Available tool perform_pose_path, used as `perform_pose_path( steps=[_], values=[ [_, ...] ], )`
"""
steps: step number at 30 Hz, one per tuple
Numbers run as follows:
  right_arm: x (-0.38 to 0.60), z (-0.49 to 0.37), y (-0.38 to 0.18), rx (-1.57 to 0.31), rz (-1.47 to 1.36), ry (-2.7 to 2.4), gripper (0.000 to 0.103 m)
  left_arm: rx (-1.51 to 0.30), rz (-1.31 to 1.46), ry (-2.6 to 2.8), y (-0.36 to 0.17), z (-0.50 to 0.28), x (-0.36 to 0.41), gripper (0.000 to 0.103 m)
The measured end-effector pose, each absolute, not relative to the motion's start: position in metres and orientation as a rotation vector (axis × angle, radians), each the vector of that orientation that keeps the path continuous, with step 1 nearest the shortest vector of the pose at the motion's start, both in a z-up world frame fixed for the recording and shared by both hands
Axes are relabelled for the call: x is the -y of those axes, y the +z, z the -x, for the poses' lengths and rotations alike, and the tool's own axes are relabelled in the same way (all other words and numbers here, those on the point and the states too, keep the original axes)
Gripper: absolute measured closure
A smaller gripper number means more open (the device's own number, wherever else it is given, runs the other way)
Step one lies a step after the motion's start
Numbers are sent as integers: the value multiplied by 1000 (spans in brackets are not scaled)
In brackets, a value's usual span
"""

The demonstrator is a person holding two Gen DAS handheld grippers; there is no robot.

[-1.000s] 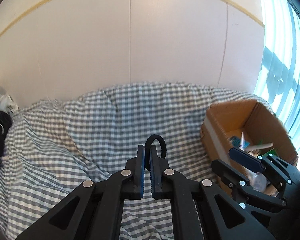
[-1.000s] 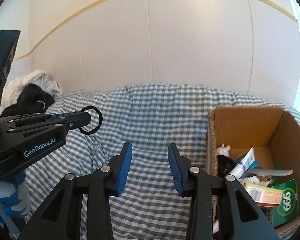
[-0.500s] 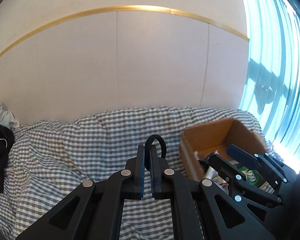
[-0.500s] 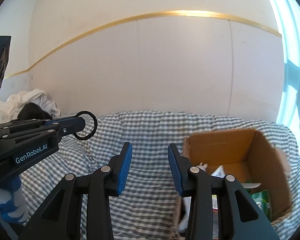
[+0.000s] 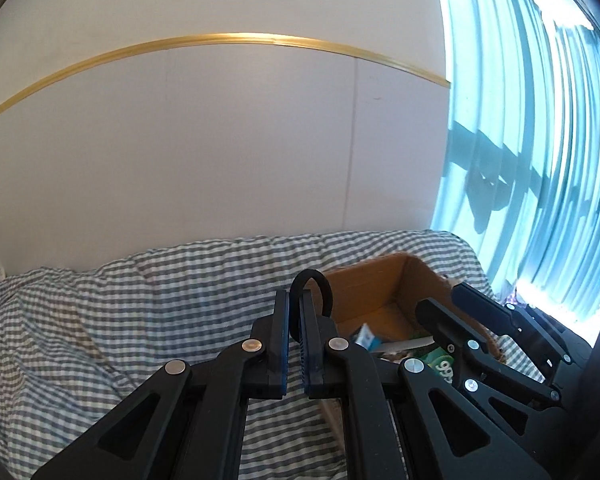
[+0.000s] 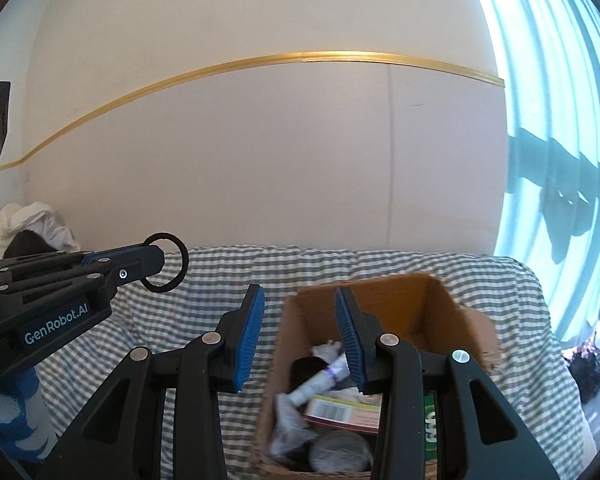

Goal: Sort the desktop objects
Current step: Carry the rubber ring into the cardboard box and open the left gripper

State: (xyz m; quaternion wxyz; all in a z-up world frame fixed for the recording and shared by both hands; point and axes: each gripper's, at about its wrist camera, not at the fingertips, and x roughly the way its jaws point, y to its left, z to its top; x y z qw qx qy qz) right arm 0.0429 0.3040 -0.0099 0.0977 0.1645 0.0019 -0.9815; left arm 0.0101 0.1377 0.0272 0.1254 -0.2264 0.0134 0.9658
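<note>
My left gripper (image 5: 294,300) is shut on a black hair tie (image 5: 320,284), whose loop sticks up past the fingertips; the same hair tie (image 6: 172,264) shows at the left gripper (image 6: 156,258) in the right wrist view, held in the air left of the box. An open cardboard box (image 6: 400,296) sits on the checked cloth and holds several items: a tube, a green packet, a dark bundle. My right gripper (image 6: 300,300) is open with nothing between its blue pads, hovering over the box's near left side. In the left wrist view the box (image 5: 380,284) lies just right of my fingertips, with the right gripper (image 5: 444,300) beside it.
Grey-and-white checked cloth (image 5: 140,300) covers the surface up to a plain white wall (image 5: 260,140). A bright curtained window (image 6: 560,160) fills the right. White and black clothes (image 6: 28,228) are piled at the far left. A dark object (image 6: 588,368) lies by the window.
Both grippers have risen and swung right toward the box, which now sits nearer the centre of each view. The hair tie stays pinched in the left gripper; the right gripper's gap is unchanged.
</note>
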Motion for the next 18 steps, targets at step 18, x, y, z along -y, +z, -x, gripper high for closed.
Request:
perform_pose_path(
  steps=[18],
  values=[
    [-380, -9, -43, 75, -690, -3052, 66, -128, 769, 2638, -13, 38, -233, 98]
  ],
)
